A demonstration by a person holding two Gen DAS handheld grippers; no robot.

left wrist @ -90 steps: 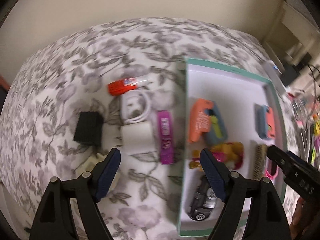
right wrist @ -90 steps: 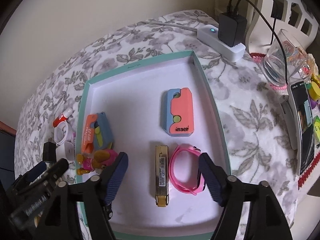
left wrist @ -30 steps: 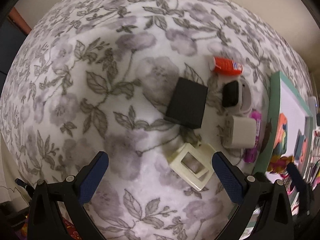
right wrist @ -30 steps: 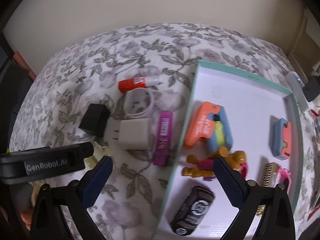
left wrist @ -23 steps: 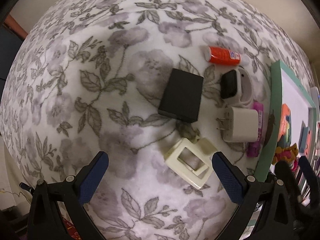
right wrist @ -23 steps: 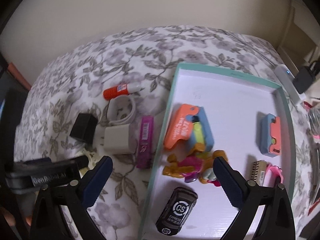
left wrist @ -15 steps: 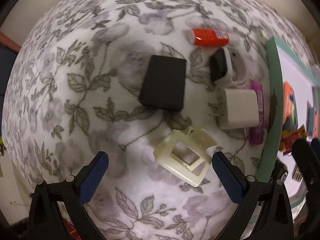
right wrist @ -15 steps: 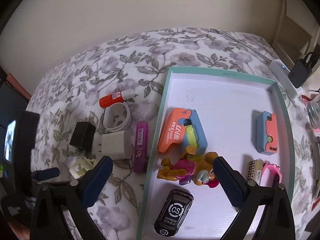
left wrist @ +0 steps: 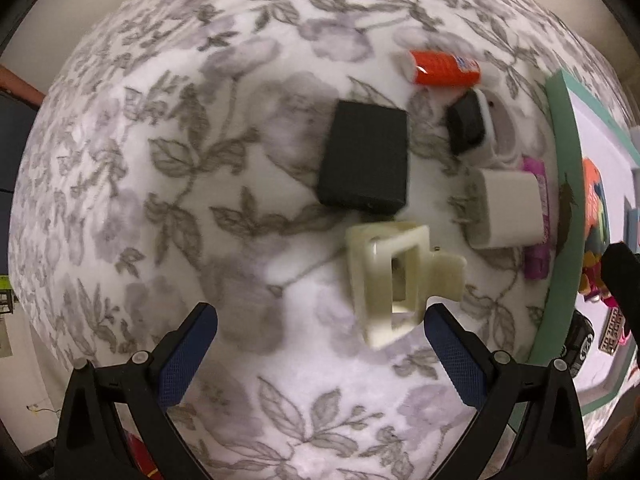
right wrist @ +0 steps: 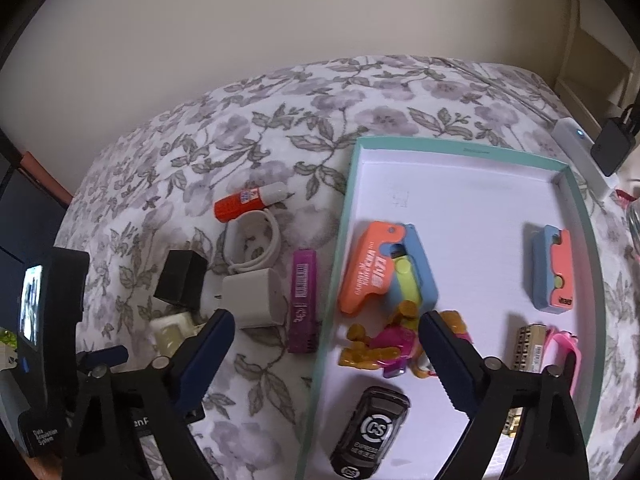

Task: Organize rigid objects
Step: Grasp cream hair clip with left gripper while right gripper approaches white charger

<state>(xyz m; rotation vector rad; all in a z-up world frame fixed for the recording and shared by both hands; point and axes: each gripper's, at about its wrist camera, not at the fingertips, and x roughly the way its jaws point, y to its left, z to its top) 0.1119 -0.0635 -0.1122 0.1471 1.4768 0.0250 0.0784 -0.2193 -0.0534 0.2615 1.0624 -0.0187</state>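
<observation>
- Left wrist view: the cream hair claw clip (left wrist: 396, 280) lies on the floral cloth (left wrist: 200, 160), just ahead of my left gripper (left wrist: 320, 352) and nearer its right finger. I judge it the next piece to sort.
- Handling: the clip looks light, stiff and smooth, with a hollow frame. I would take hold across its solid outer bars, not over the open window, since a hard squeeze on the handles may spring it open or make it skid.
- Left jaws: wide apart, pointing down at the cloth, nothing between the pads.
- Right gripper (right wrist: 328, 356): its jaws are closing from a wide spread and hold nothing; they hang over the tray's left rim.
- Neighbours on the cloth: a black box (left wrist: 364, 164) just beyond the clip, a white charger plug (left wrist: 506, 210) to its right, a purple bar (right wrist: 304, 300) beside the tray, a white strap with a black face (left wrist: 474, 128), and an orange glue tube (left wrist: 444, 69).
- Container: the teal-rimmed tray (right wrist: 460, 146) has a white floor. In it lie an orange-and-blue toy (right wrist: 380, 268), a smaller blue-and-coral toy (right wrist: 554, 268), a yellow-and-pink figure (right wrist: 384, 344), a black car-shaped piece (right wrist: 372, 432), a gold bar (right wrist: 528, 344) and a pink band (right wrist: 568, 344).
- Free space: the tray's far half is bare, which I judge ample room for the clip.
</observation>
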